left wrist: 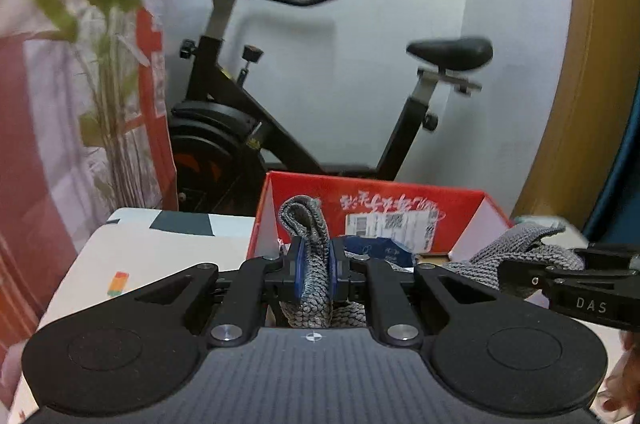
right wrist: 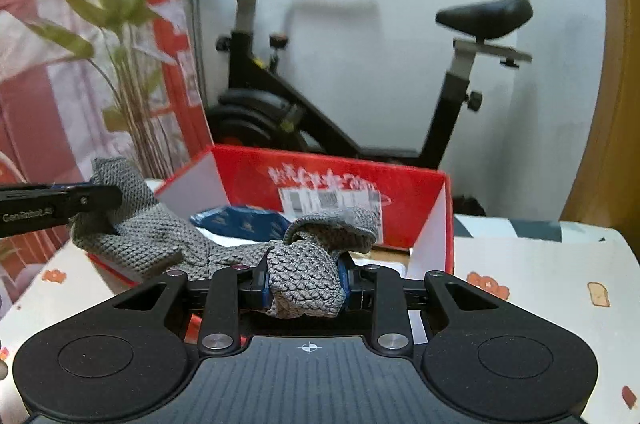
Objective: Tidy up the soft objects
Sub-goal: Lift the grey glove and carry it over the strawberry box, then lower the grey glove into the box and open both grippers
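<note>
A grey knitted cloth [left wrist: 310, 256] hangs between both grippers above a red cardboard box [left wrist: 460, 204]. My left gripper [left wrist: 315, 270] is shut on one end of the cloth. My right gripper [right wrist: 306, 284] is shut on the other end [right wrist: 308, 280]. The cloth stretches across the front of the box [right wrist: 248, 168], and its left end [right wrist: 132, 224] is pinched by the left gripper, seen at the left edge of the right wrist view. A blue packet [right wrist: 244, 222] lies inside the box under the cloth.
The box stands on a table with a patterned white cover [right wrist: 540, 288]. Behind it is a black exercise bike [left wrist: 280, 128] against a white wall. A green plant [right wrist: 120, 36] and a red-and-white curtain [left wrist: 36, 144] stand at the left. A wooden door frame [left wrist: 592, 84] is at the right.
</note>
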Available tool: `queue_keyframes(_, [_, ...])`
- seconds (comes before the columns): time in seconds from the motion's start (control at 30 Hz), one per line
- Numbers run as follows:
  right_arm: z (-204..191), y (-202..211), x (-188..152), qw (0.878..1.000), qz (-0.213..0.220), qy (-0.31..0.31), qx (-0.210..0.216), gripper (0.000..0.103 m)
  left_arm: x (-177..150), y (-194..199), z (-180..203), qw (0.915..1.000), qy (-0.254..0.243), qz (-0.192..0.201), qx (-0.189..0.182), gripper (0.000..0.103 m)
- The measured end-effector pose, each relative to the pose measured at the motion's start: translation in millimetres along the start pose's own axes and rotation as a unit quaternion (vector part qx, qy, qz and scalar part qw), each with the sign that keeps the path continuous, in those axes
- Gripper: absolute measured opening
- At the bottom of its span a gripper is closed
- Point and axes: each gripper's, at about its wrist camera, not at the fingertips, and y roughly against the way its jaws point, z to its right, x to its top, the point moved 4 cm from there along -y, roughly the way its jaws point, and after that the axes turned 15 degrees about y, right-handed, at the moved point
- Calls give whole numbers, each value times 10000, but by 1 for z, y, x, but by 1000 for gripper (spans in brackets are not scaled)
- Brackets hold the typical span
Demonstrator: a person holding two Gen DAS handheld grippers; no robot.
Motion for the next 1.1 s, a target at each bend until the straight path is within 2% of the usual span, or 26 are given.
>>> queue_keyframes(0.1, [-2, -24, 1, 9987, -413, 129, 263, 27, -3, -26, 9, 9991, -286, -308, 81, 13])
queue_keyframes(0.2, [-6, -46, 2, 9955, -800, 276, 431, 27, -10, -50, 14, 9964, -321, -783, -44, 13])
queue_keyframes(0.33, [-9, -68, 4, 9916, -1099, 301, 607, 27, -21, -71, 14, 9907, -460, -1272, -167, 13])
queue_keyframes(0.47, [-10, -86, 4, 9879, -1285, 134, 855, 26, -26, -89, 10, 9869, -371, -1569, -51, 13])
queue_keyframes(0.73, [-2, -114, -4, 9805, -1701, -128, 976, 25, -29, -112, 8, 9817, -503, -1836, -8, 13])
queue_keyframes(0.97, [-2, -114, -6, 9795, -1802, -143, 893, 25, -34, -119, 9, 9798, -429, -1952, 79, 13])
queue_keyframes(1.03, [0, -110, -5, 9808, -1775, -131, 800, 27, -31, -117, 10, 9816, -439, -1860, 31, 16])
queue_keyframes(1.1, [0, -103, -1, 9835, -1688, -35, 651, 38, -28, -109, 11, 9840, -558, -1692, -43, 20])
